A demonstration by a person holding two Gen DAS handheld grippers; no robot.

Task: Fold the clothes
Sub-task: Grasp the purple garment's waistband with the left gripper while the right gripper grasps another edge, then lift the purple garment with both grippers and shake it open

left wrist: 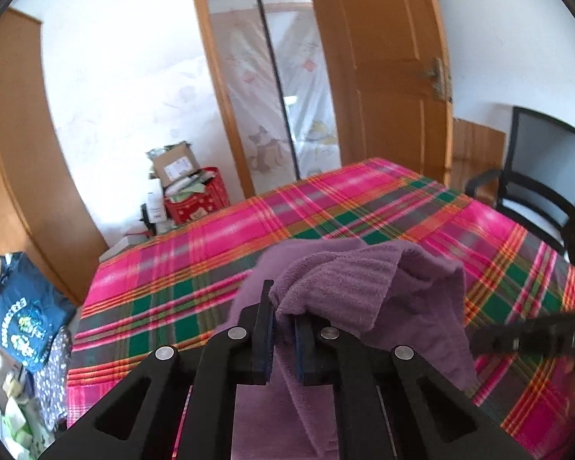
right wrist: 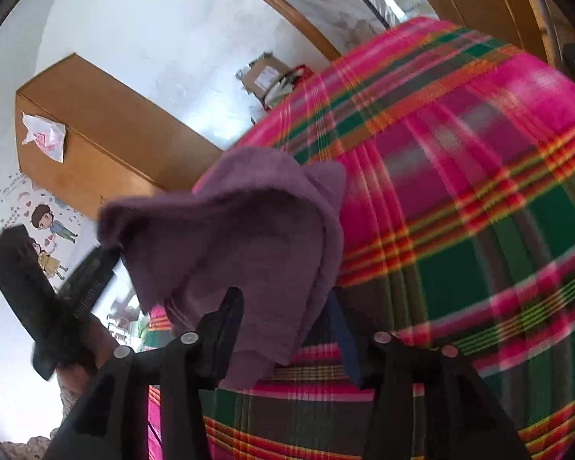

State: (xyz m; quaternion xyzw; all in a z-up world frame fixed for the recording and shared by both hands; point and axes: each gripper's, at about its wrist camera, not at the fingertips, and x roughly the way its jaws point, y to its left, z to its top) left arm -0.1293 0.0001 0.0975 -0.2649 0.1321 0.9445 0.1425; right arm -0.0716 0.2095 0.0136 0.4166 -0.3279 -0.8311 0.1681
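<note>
Left wrist view shows the left gripper near the camera, its jaws clamped on a bunched edge of the purple towel, which hangs lifted above the plaid bedcover. In the right wrist view the right gripper has its jaws wide apart; the towel hangs between them, but the pads do not press it. Farther, at the left of the bed, stands a red bag with a cardboard box. At the far right is a black chair.
</note>
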